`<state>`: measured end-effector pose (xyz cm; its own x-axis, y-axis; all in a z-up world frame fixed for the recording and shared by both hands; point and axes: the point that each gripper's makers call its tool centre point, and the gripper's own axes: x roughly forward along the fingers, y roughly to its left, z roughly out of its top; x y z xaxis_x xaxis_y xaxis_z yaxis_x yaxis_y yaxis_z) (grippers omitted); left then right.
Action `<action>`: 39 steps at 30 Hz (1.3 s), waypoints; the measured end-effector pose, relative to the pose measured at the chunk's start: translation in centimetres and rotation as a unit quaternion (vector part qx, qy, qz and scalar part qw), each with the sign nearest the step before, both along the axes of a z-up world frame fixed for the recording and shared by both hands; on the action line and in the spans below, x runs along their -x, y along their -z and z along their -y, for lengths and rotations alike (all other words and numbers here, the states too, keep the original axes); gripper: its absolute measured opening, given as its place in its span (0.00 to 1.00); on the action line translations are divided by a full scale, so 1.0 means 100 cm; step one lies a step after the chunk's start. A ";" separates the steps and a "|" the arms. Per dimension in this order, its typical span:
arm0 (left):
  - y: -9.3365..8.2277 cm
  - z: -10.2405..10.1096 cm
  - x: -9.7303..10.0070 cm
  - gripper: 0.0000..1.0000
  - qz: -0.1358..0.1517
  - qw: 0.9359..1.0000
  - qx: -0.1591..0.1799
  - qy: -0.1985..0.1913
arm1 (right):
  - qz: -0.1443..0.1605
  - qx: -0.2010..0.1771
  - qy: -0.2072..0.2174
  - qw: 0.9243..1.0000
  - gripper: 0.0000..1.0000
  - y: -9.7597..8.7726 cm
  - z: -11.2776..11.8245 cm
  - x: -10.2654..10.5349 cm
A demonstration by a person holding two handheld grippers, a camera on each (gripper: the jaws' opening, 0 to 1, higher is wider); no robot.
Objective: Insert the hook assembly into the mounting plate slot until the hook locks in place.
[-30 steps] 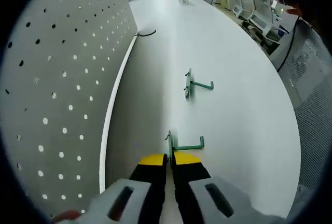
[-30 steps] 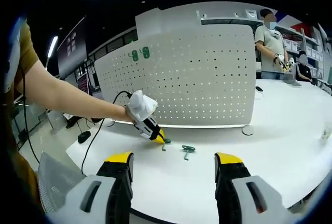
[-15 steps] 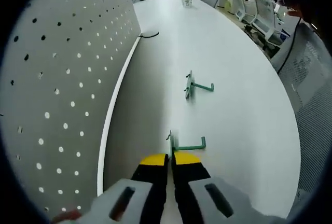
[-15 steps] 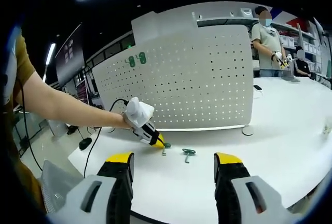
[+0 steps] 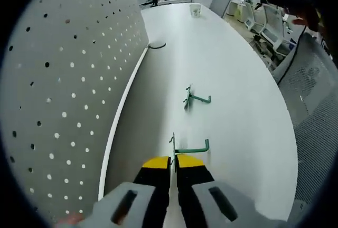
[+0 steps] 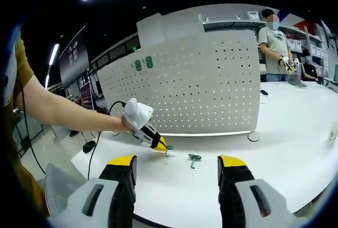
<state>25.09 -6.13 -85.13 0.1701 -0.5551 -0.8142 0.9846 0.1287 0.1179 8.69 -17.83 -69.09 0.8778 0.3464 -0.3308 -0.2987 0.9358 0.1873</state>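
Two green metal wall hooks lie on the white oval table [image 5: 237, 80]. The nearer green hook [image 5: 186, 148], also in the right gripper view [image 6: 168, 149], has its flat back plate pinched between the yellow-tipped jaws of the left gripper [image 5: 173, 160], which are pressed together on it. From the right gripper view the left gripper [image 6: 160, 144] is low, the hook at or just above the tabletop; I cannot tell whether it has lifted clear. The farther green hook [image 5: 195, 98] lies apart on the table, untouched. The right gripper [image 6: 174, 160] has its jaws spread wide, holding nothing, well back from the work.

The white perforated pegboard panel [image 5: 63, 96] stands upright along the table edge, just beside the left gripper.

Risks, as judged:
- The grip is on a thin plate edge, so the hook may rotate in the jaws during the swing toward the panel.
- The rear tabs are too small to see, and misalignment with the holes would jam rather than lock.
- Pushing one-handed could rock the freestanding panel, as the right gripper is not bracing it.
- A low sweep might knock the farther hook.
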 end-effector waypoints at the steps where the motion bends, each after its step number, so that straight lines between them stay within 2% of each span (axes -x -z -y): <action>1: -0.003 0.001 0.002 0.03 -0.009 1.000 0.011 -0.009 | 0.001 0.001 -0.001 1.000 0.60 -0.001 -0.001 0.001; 6: -0.023 -0.001 0.013 0.03 -0.015 0.998 0.049 -0.030 | 0.009 0.006 -0.007 1.000 0.59 -0.009 -0.005 0.004; 12: -0.050 -0.003 0.029 0.03 -0.002 0.996 0.081 -0.038 | 0.017 0.013 -0.020 1.000 0.59 -0.018 -0.013 0.009; 18: -0.086 -0.002 0.046 0.03 0.013 0.990 0.129 -0.054 | 0.036 0.016 -0.035 0.999 0.58 -0.033 -0.022 0.015; 21: -0.108 -0.002 0.057 0.03 0.025 0.984 0.161 -0.067 | 0.045 0.015 -0.039 0.998 0.58 -0.040 -0.025 0.018; 27: -0.154 -0.004 0.080 0.03 0.052 0.968 0.230 -0.089 | 0.068 0.016 -0.061 0.996 0.57 -0.057 -0.041 0.019; 31: -0.173 -0.009 0.090 0.03 0.066 0.961 0.251 -0.096 | 0.076 0.018 -0.077 0.994 0.57 -0.062 -0.048 0.017; 35: -0.192 -0.015 0.096 0.03 0.078 0.951 0.278 -0.112 | 0.080 0.021 -0.094 0.992 0.57 -0.067 -0.054 0.015; 39: -0.204 -0.021 0.100 0.03 0.089 0.944 0.292 -0.124 | 0.089 0.022 -0.108 0.990 0.57 -0.075 -0.058 0.014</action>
<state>15.12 -4.08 -64.75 0.4593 -0.8257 -0.3277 0.8868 0.4473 0.1158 7.28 -12.04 -61.63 0.8304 0.5213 -0.1964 -0.5175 0.8524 0.0748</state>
